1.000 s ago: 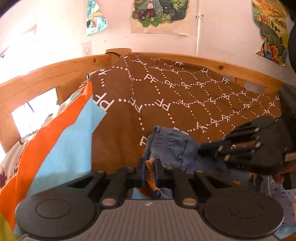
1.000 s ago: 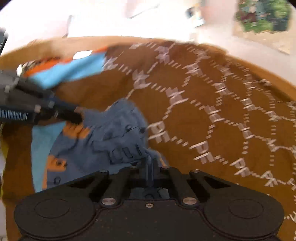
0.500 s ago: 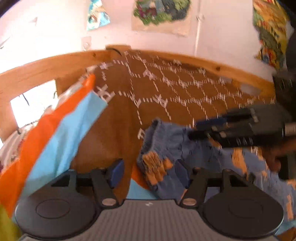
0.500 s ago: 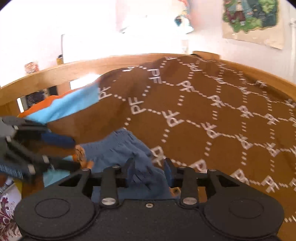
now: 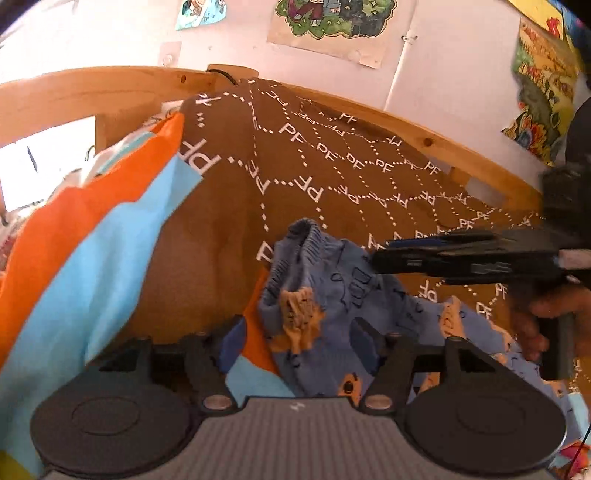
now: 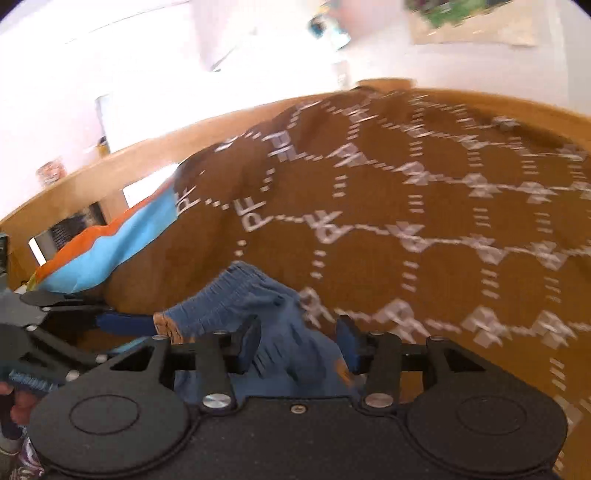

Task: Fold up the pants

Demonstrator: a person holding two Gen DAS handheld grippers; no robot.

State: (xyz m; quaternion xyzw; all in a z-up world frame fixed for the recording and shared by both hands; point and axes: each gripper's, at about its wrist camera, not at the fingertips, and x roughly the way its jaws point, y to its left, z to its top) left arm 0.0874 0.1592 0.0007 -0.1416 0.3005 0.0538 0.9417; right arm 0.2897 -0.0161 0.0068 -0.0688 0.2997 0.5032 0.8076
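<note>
Now both grippers gape around the pants [image 5: 332,295].

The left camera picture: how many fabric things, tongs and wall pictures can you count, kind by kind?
Fabric things: 3: blue pants, brown bedspread, orange and light blue cloth
Tongs: 2: left tongs, right tongs
Wall pictures: 3
Total: 8

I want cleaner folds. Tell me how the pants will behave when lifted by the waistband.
The pants will probably flop and sag: they lie crumpled in soft folds on the bedspread. The gathered waistband looks stretchy, so it may bunch. Thin knit fabric suggests they are light and easily dragged.
</note>
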